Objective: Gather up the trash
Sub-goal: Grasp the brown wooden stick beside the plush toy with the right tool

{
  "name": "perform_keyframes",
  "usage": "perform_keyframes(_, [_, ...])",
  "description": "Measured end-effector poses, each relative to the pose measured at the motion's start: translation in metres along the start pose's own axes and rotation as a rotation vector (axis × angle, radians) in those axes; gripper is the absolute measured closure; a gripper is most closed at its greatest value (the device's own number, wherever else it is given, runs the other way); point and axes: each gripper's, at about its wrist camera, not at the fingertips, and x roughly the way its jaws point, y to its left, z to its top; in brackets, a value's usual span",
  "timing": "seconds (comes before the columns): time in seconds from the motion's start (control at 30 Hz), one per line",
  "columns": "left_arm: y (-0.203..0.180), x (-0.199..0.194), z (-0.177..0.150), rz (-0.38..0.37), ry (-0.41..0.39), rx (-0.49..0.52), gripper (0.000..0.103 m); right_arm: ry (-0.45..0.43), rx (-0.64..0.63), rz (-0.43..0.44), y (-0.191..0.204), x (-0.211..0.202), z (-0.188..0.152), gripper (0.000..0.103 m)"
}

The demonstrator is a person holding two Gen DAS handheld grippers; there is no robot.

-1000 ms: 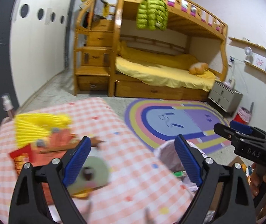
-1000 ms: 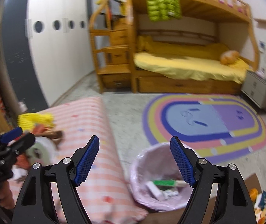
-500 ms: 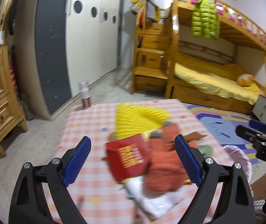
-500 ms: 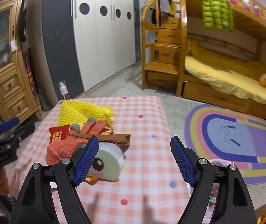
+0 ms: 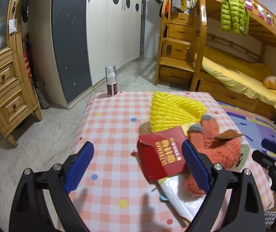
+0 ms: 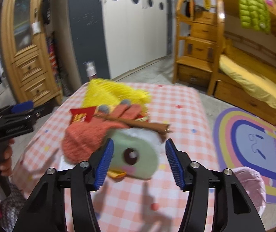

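Note:
A pile lies on the pink checked table (image 5: 108, 127): a yellow foam net (image 5: 172, 108), a red "ULTRAMAN" box (image 5: 163, 156), an orange fuzzy glove (image 5: 215, 147), a brown cardboard strip (image 6: 138, 123), a white plastic wrapper (image 5: 182, 199) and a pale green plush with an eye (image 6: 136, 154). My left gripper (image 5: 137, 147) is open just in front of the red box, with nothing gripped. My right gripper (image 6: 139, 143) hovers over the green plush. Its jaws are closing with the plush between them, and the pads do not press on it.
A pink-lined trash bin (image 6: 248, 185) stands on the floor off the table's right edge. A spray bottle (image 5: 111, 81) stands at the table's far edge. A wooden cabinet (image 5: 4, 77), wardrobe, bunk bed (image 5: 234, 71) and a rainbow rug (image 6: 258, 145) surround the table.
Both views swung from the bin and rug to the pile on the table and came closer to it. The right jaws have narrowed around the green plush.

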Motion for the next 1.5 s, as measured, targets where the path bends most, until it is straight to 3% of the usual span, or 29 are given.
perform_keyframes(0.1, [0.003,0.001,-0.002,0.022,0.009,0.002,0.014,0.007,-0.036,0.002,0.013,0.003,0.001,0.061])
perform_keyframes(0.4, [0.015,0.001,0.001,0.003,0.006,-0.024,0.014,-0.024,-0.095,-0.082,0.018,0.017,0.026,0.061])
perform_keyframes(0.5, [0.015,0.001,0.003,-0.004,0.005,-0.03,0.014,-0.032,-0.094,-0.033,0.016,0.023,0.037,0.059])
perform_keyframes(0.57, [0.014,0.002,0.005,-0.003,0.001,-0.03,0.014,-0.03,-0.115,-0.007,0.02,0.027,0.042,0.052])
perform_keyframes(0.6, [0.014,0.003,0.005,-0.003,-0.001,-0.031,0.014,-0.021,-0.134,0.009,0.023,0.031,0.044,0.047])
perform_keyframes(0.7, [0.014,0.004,0.007,-0.002,-0.001,-0.039,0.014,0.019,-0.184,0.035,0.035,0.044,0.046,0.046])
perform_keyframes(0.9, [0.015,0.006,0.008,-0.005,0.005,-0.044,0.014,0.097,-0.253,-0.016,0.045,0.068,0.04,0.047])
perform_keyframes(0.97, [0.015,0.005,0.007,-0.005,0.005,-0.045,0.014,0.101,-0.277,-0.046,0.048,0.07,0.037,0.05])
perform_keyframes(1.07, [0.016,0.005,0.008,-0.008,0.005,-0.05,0.014,0.08,-0.284,-0.053,0.049,0.066,0.038,0.065])
perform_keyframes(1.13, [0.016,0.005,0.008,-0.008,0.005,-0.053,0.014,0.054,-0.268,-0.056,0.046,0.06,0.04,0.082])
perform_keyframes(1.2, [0.017,0.006,0.008,-0.009,0.008,-0.053,0.014,0.025,-0.249,-0.069,0.042,0.055,0.043,0.09])
perform_keyframes(1.5, [0.013,0.008,0.007,-0.008,0.014,-0.048,0.014,-0.094,-0.07,-0.075,-0.01,0.026,0.055,0.096])
